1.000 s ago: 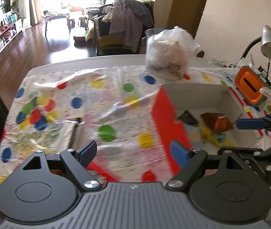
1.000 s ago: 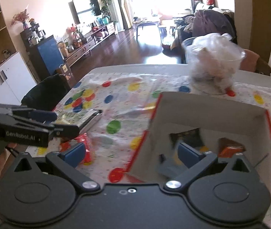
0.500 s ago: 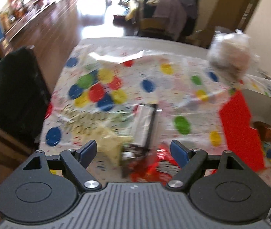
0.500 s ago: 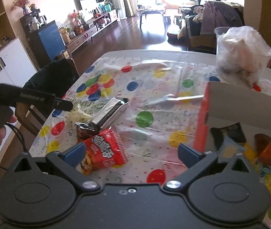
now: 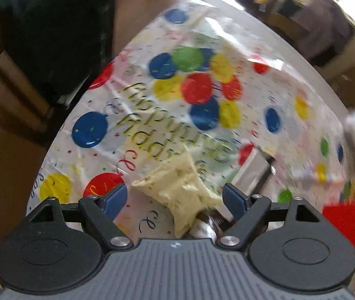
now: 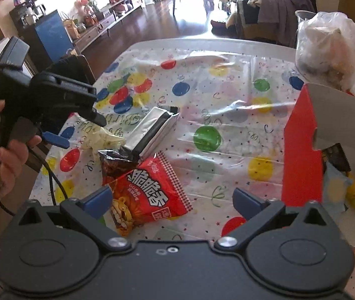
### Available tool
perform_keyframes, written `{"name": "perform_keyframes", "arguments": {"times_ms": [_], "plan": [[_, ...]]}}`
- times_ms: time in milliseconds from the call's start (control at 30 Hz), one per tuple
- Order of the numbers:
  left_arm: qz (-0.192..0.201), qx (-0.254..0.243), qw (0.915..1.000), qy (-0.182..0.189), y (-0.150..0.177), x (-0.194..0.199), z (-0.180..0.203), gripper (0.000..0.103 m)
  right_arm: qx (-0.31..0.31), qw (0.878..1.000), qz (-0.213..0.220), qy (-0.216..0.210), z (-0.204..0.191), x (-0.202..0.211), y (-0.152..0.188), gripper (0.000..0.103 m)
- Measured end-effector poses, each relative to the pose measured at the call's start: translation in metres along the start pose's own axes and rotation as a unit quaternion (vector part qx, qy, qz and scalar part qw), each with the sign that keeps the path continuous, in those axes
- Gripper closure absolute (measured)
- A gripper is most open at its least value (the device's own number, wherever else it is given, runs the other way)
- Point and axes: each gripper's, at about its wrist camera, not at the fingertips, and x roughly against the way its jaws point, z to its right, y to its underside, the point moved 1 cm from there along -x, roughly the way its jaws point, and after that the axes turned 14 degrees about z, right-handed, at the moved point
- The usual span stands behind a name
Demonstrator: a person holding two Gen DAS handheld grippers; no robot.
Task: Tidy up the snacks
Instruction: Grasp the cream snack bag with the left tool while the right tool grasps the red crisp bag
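Note:
My left gripper (image 5: 176,197) points steeply down, open, with a pale yellow snack packet (image 5: 177,187) lying between its fingers, untouched. In the right wrist view the same left gripper (image 6: 77,130) hovers over that pale packet (image 6: 102,137) at the table's left edge. A silver packet (image 6: 152,130), a dark brown packet (image 6: 114,160) and a red snack bag (image 6: 152,195) lie in a cluster. My right gripper (image 6: 172,200) stands open just above the red bag. A red-and-white box (image 6: 302,150) at the right holds several snacks.
A clear container with a plastic bag (image 6: 332,45) stands at the back right. The spotted tablecloth (image 6: 227,130) covers the table. A dark chair (image 5: 52,37) sits beyond the left edge. A person's hand (image 6: 7,162) holds the left gripper's handle.
My left gripper has swung from the box to the table's left side, tilted down and rolled, now over the pale packet. My right gripper moved left from the box toward the red bag.

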Motion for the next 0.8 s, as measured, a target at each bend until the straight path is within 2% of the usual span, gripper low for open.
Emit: {"name": "perform_keyframes", "arguments": {"times_ms": [167, 300, 433, 533, 733, 800], "plan": [[-0.018, 0.045, 0.9985, -0.028, -0.006, -0.022, -0.006, 0.029, -0.014, 1.000, -0.022, 0.016, -0.005, -0.021, 0.002, 0.000], [-0.026, 0.054, 0.9975, -0.037, -0.006, -0.035, -0.007, 0.029, -0.035, 0.998, -0.038, 0.033, -0.010, -0.038, 0.000, 0.000], [-0.020, 0.041, 0.9983, -0.035, -0.005, -0.038, -0.002, 0.030, -0.078, 0.994, -0.050, 0.061, -0.009, -0.059, -0.002, 0.000], [-0.011, 0.019, 0.9990, -0.038, -0.001, -0.036, 0.001, 0.032, -0.128, 0.986, -0.066, 0.081, -0.008, -0.075, 0.002, 0.000], [0.001, -0.009, 0.9992, -0.038, 0.005, -0.030, 0.001, 0.038, -0.176, 0.972, -0.068, 0.141, -0.015, -0.092, 0.011, 0.000], [0.002, -0.011, 0.9994, -0.033, 0.006, -0.029, -0.001, 0.039, -0.175, 0.970, -0.066, 0.157, -0.019, -0.095, 0.013, 0.000]]}}
